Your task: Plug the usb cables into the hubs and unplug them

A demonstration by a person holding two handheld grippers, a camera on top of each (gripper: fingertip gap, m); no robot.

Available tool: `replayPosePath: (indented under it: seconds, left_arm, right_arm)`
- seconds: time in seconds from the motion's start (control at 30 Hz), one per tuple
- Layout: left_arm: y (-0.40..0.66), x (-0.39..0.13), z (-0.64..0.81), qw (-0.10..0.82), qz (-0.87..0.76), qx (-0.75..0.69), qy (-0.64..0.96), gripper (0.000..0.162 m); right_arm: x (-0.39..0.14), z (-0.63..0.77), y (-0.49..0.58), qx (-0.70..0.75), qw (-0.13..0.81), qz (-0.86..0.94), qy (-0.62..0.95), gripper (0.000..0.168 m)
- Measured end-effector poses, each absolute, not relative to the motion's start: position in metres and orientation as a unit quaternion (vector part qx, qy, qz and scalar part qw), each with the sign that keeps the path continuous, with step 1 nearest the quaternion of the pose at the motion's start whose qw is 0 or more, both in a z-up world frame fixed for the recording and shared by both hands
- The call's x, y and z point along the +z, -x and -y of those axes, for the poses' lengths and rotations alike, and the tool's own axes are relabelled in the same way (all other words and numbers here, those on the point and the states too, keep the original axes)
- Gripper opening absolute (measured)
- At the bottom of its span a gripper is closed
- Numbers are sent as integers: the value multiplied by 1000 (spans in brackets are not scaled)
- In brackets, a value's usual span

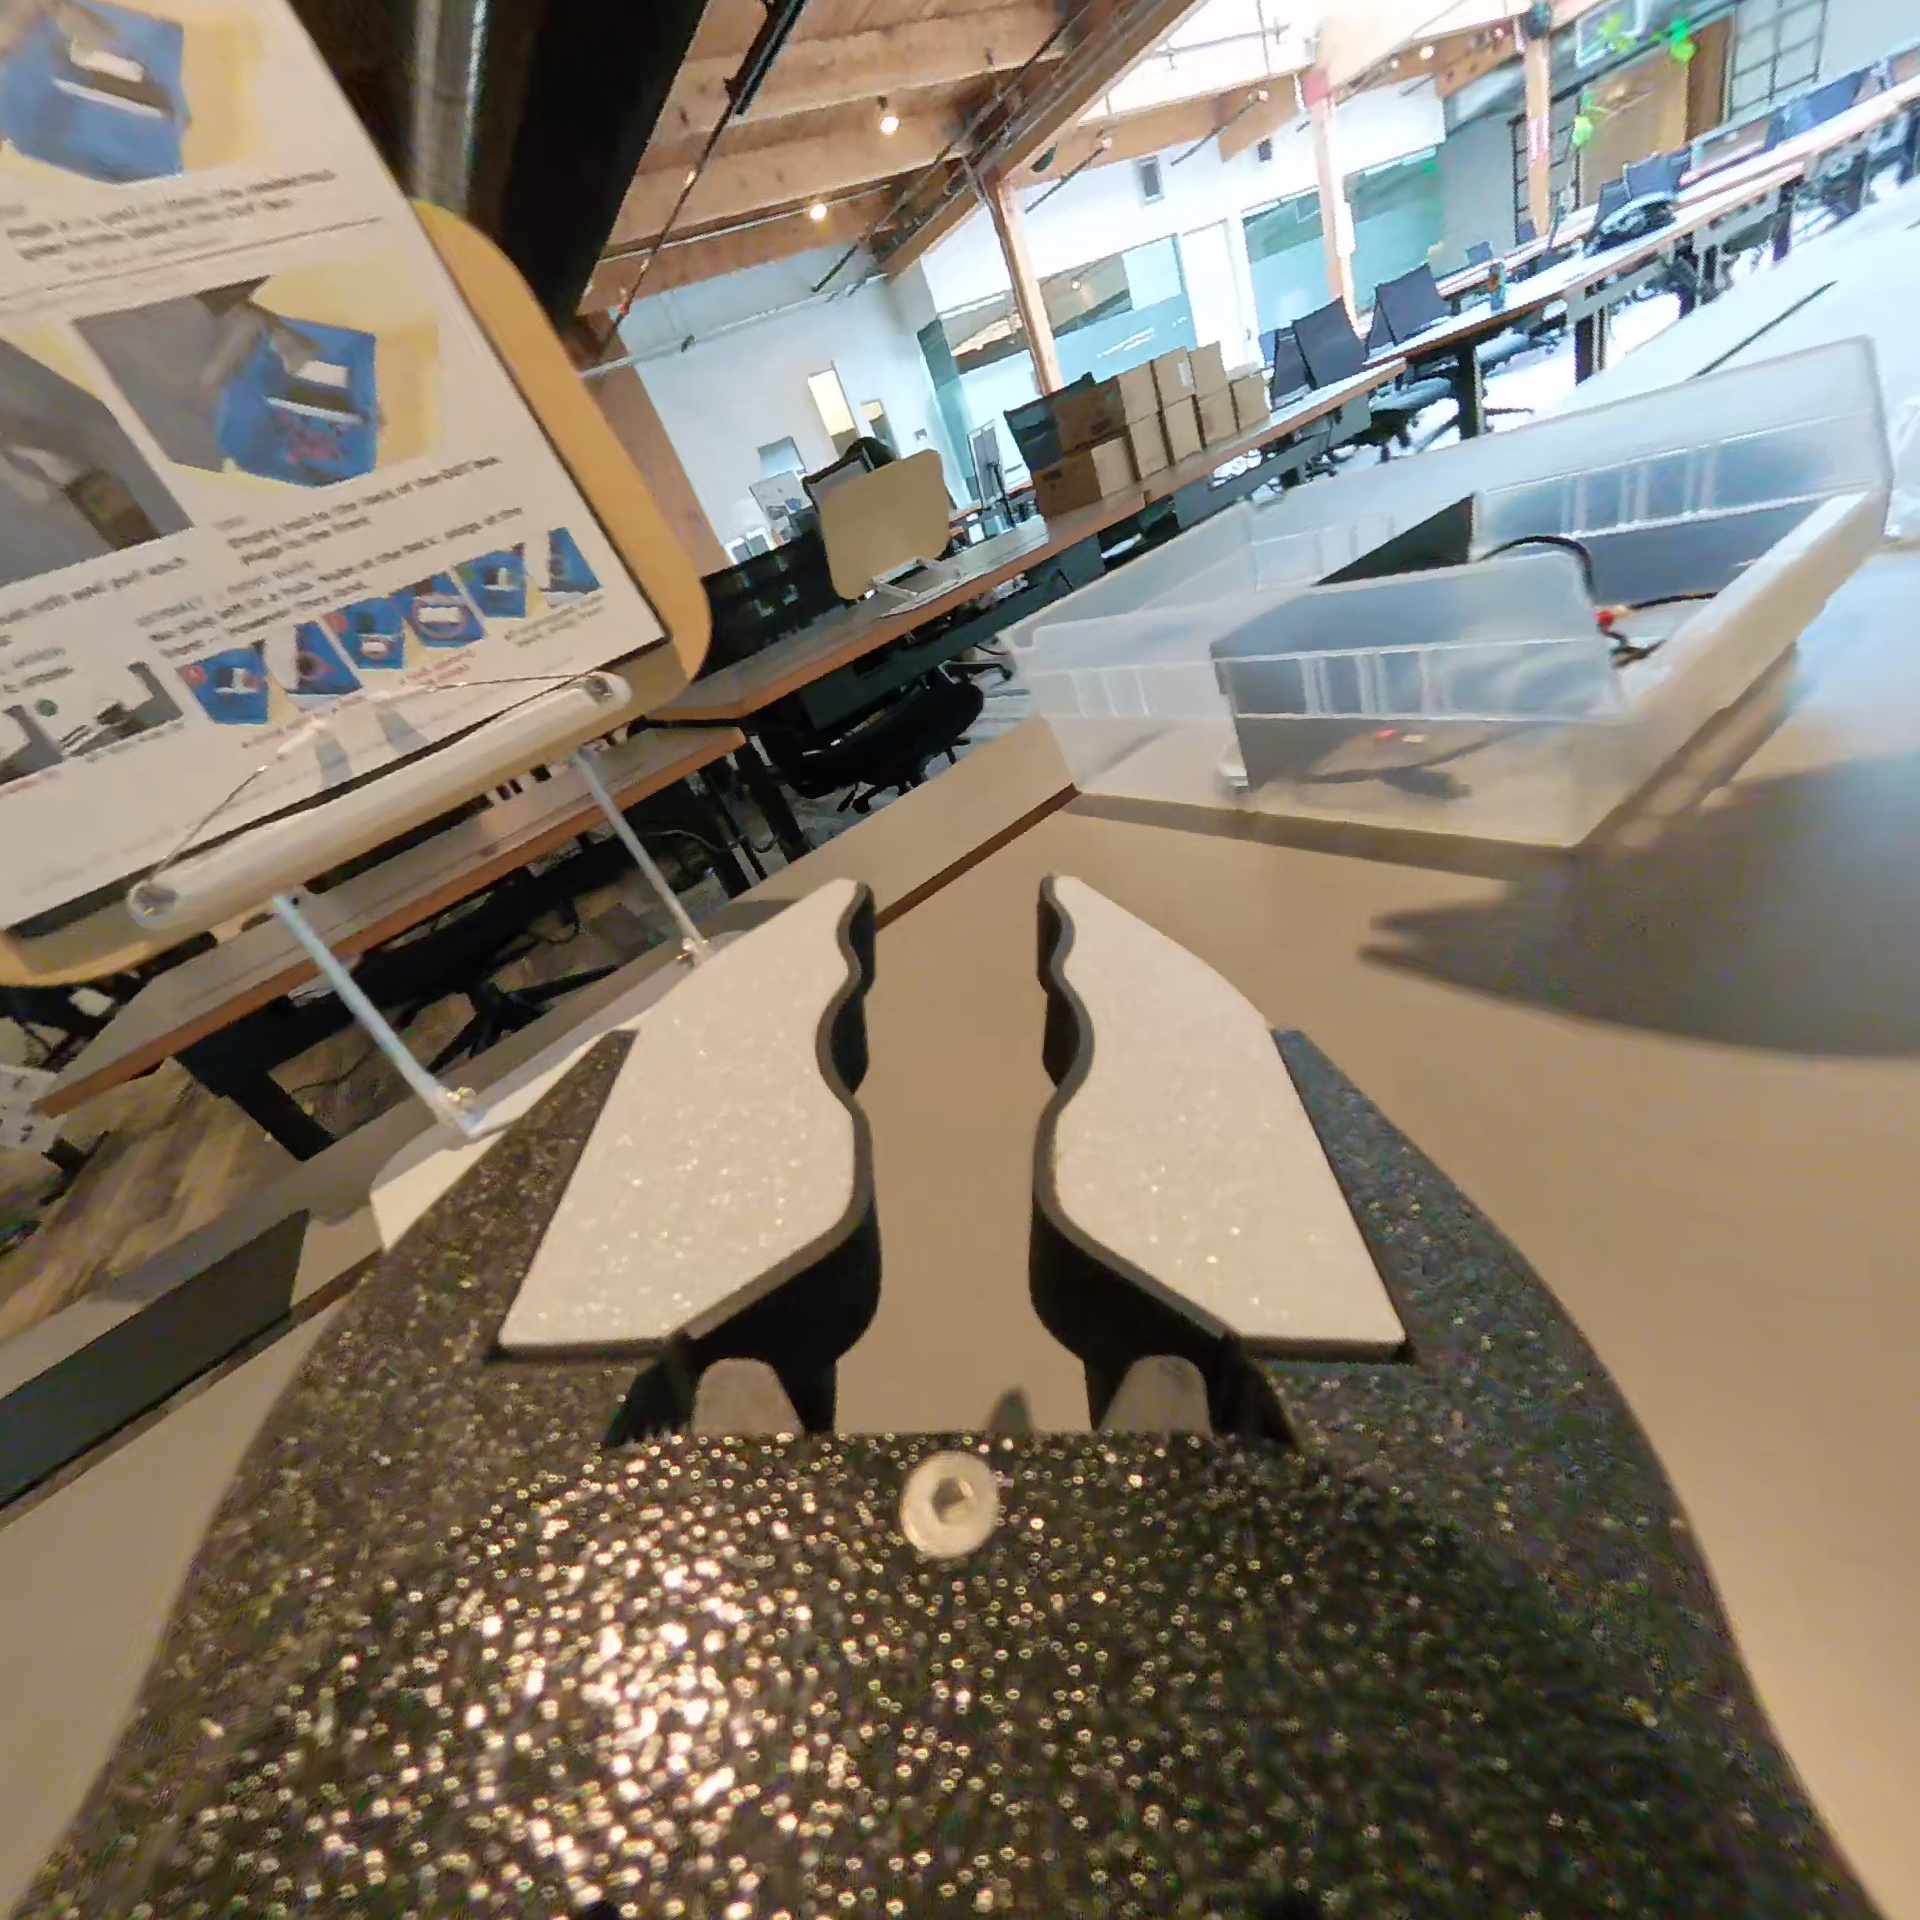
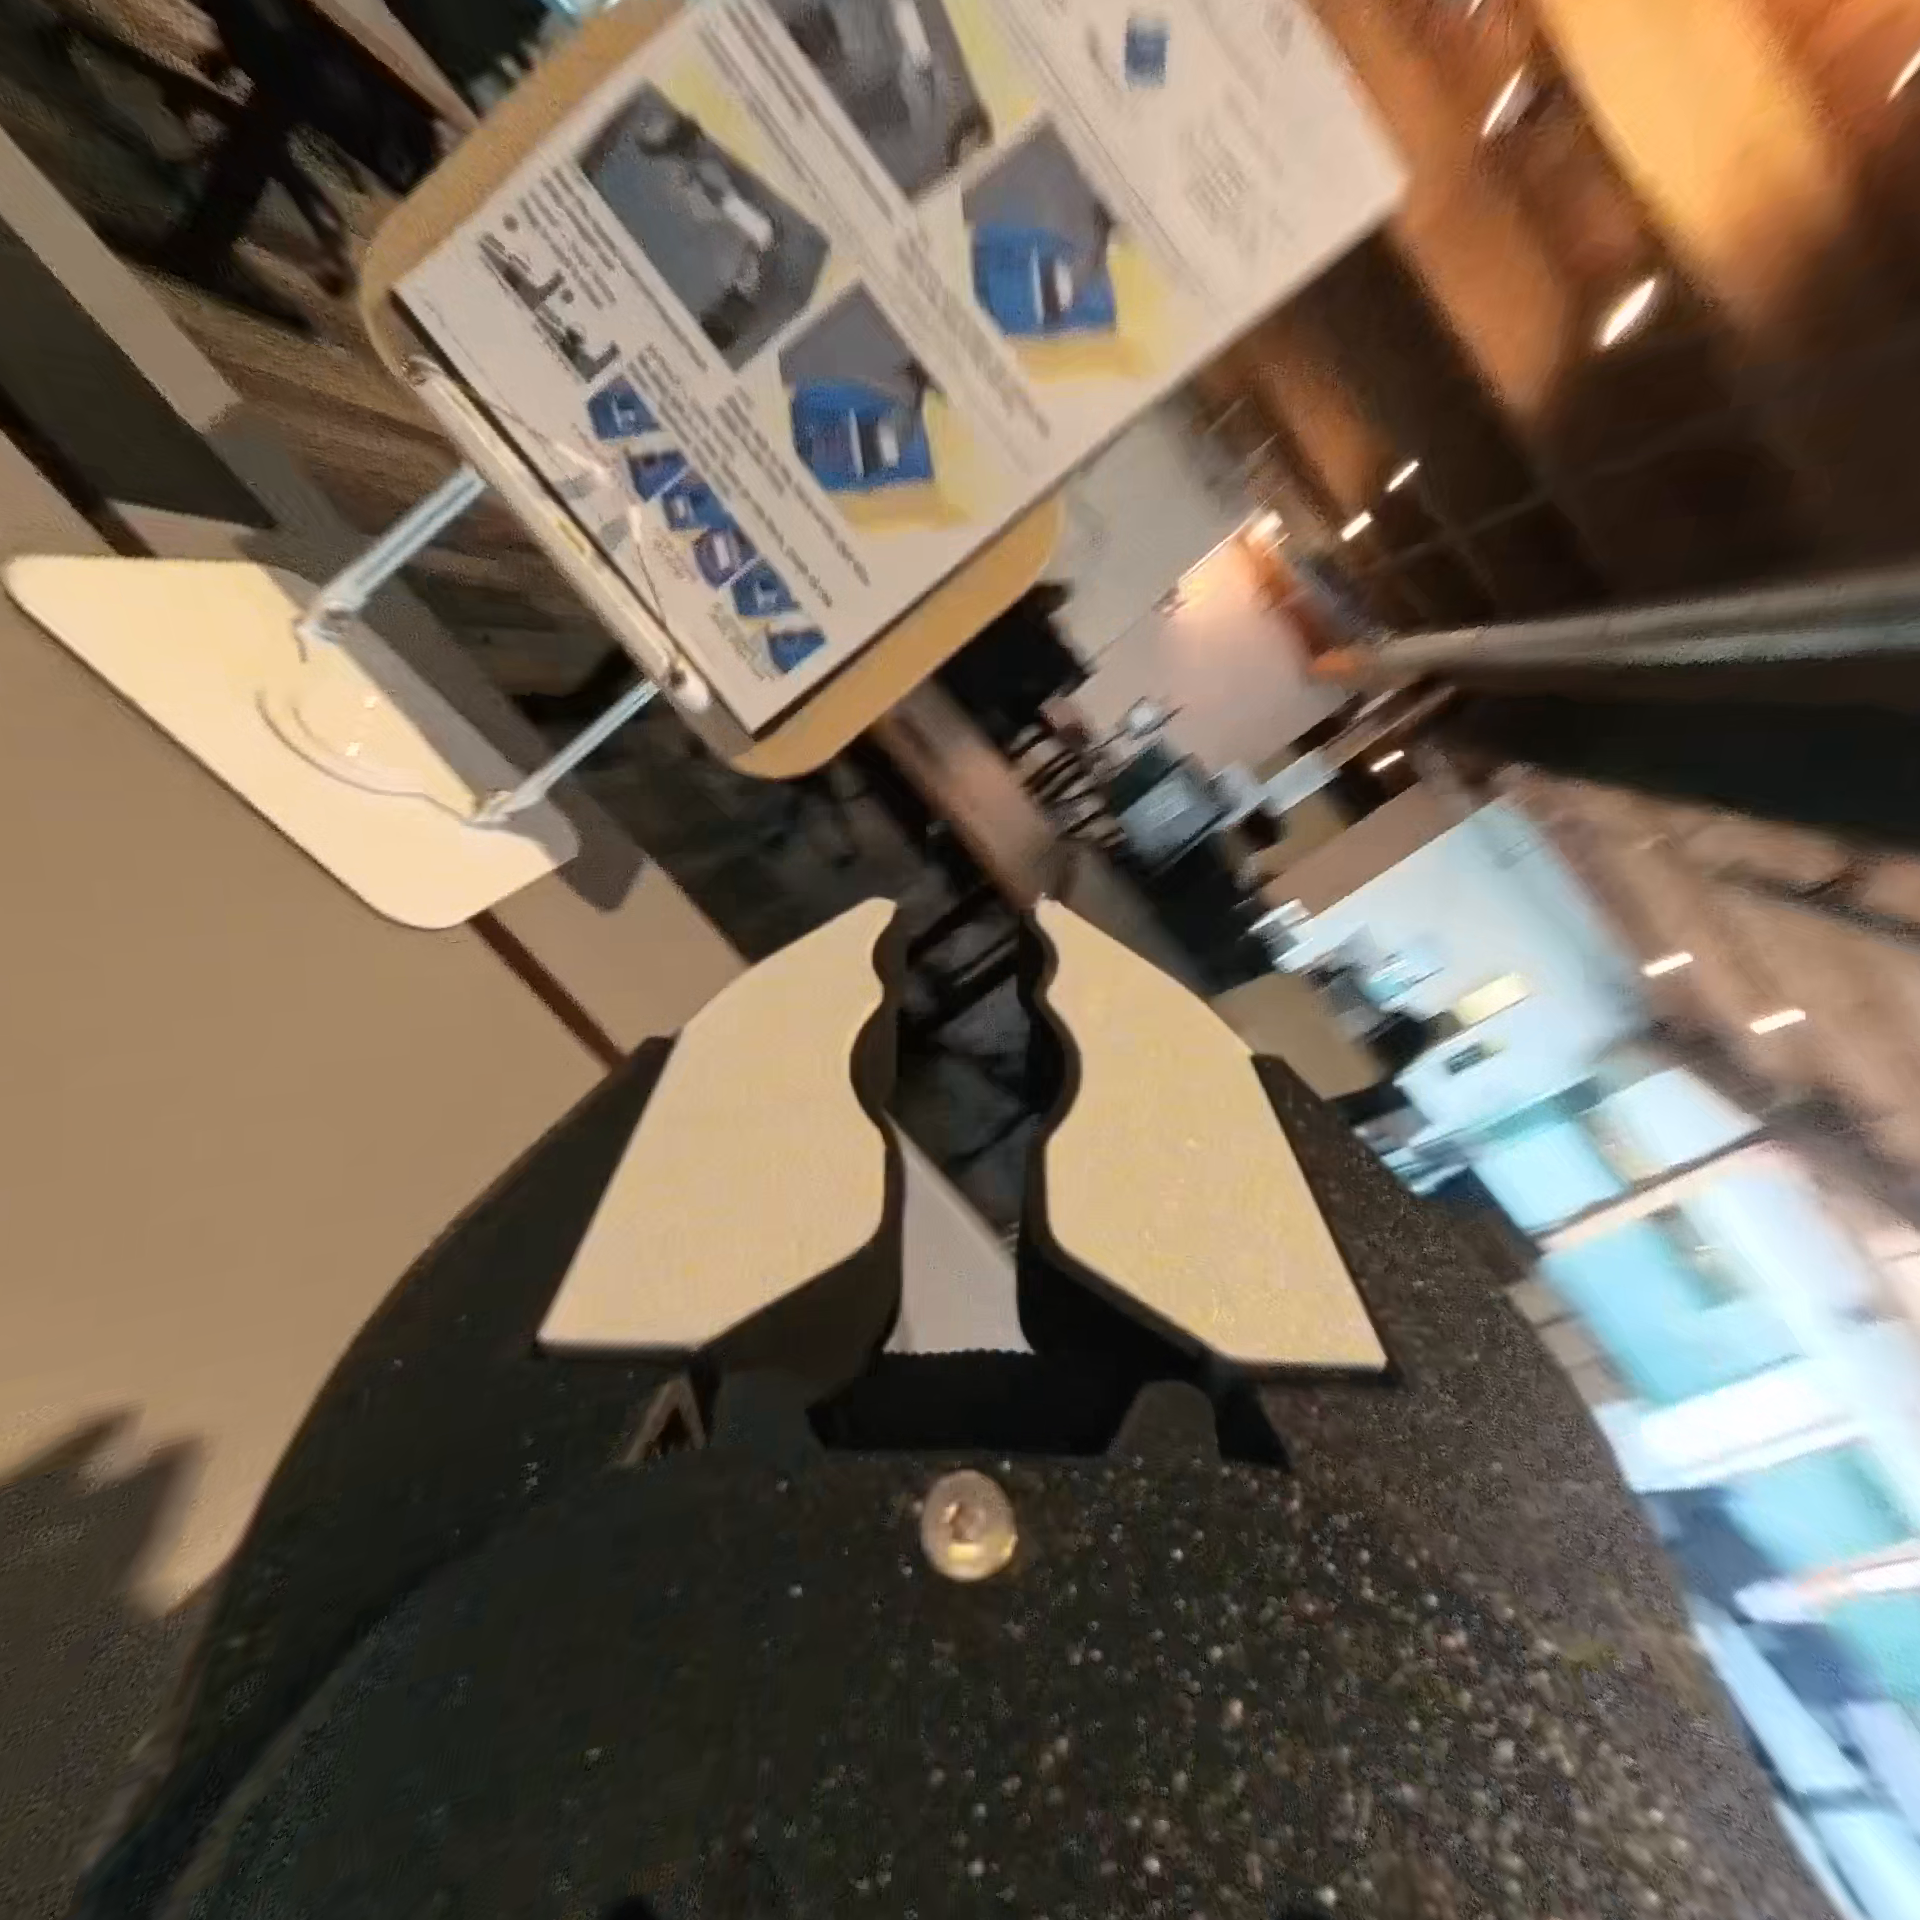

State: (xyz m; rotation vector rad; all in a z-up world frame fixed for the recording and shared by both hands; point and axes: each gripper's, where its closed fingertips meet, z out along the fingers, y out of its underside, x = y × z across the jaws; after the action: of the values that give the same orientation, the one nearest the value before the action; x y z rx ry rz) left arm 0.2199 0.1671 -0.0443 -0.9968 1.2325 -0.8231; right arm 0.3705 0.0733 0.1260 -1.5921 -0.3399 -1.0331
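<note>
Cables (image 1: pixel 1558 549) lie dark and only partly seen through the frosted walls of a clear bin (image 1: pixel 1455 665) at two o'clock in the left wrist view, and no hub can be made out. The left hand-held gripper (image 1: pixel 954 914) hangs over bare worktop (image 1: pixel 1558 1195), fingers apart and empty, with open room ahead up to the bin. The right hand-held gripper (image 2: pixel 964 920), in a blurred, tilted view, shows a narrow gap and grips nothing, pointing past the worktop edge, with a sheet stand (image 2: pixel 831 343) at eleven o'clock.
</note>
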Motion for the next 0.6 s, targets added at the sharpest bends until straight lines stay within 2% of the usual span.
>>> replayPosePath:
  seconds: [0.1,0.23,0.43,0.6]
  left_arm:
    - [-223,-47,-148,631,-568,-342,402,29]
    - [-218,-46,-139,634,-584,-338,377,29]
    - [-218,-53,-157,618,-565,-350,420,29]
    - [-217,-60,-161,612,-568,-344,430,29]
  right_arm:
    - [103,-66,-423,-303,556,96,768,23]
    - [49,-50,-493,-230,488,43,841,27]
    - [-4,-51,-561,-212,411,-34,886,44]
    - [-33,-77,-571,-227,341,5,912,43]
